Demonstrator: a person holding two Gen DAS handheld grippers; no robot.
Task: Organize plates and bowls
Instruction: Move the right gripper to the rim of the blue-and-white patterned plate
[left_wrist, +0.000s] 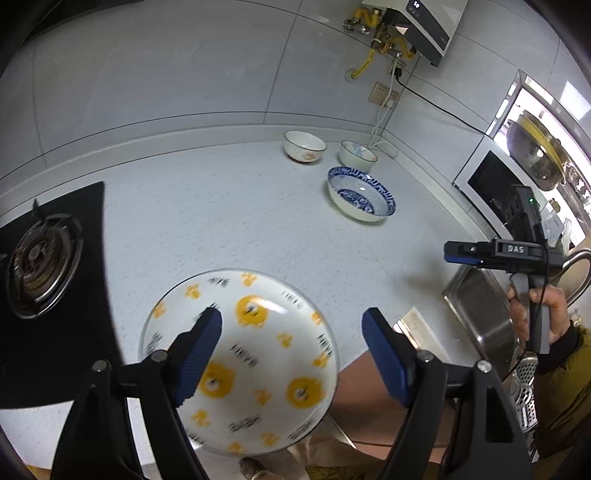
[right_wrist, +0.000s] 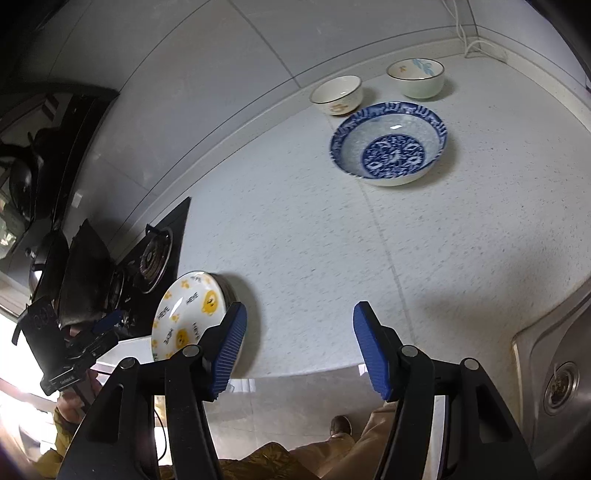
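Observation:
A white plate with yellow bear prints (left_wrist: 240, 362) lies on the speckled counter (left_wrist: 229, 221) by its front edge. My left gripper (left_wrist: 291, 354) hangs over the plate, jaws wide open and empty. Farther back stand a blue-and-white patterned bowl (left_wrist: 362, 194), a small white bowl with an orange mark (left_wrist: 304, 147) and a small bowl with blue flowers (left_wrist: 357, 155). My right gripper (right_wrist: 299, 347) is open and empty over bare counter, right of the plate (right_wrist: 188, 314). The blue bowl (right_wrist: 388, 144) and the two small bowls (right_wrist: 336, 95) (right_wrist: 415, 77) lie ahead of it.
A black gas hob (left_wrist: 40, 266) borders the counter on the left. A steel sink (right_wrist: 561, 376) sits on the right, with a microwave (left_wrist: 491, 184) behind it. A white cable (left_wrist: 380, 122) runs down the corner wall. The person's legs and shoe (right_wrist: 340, 424) show below the counter edge.

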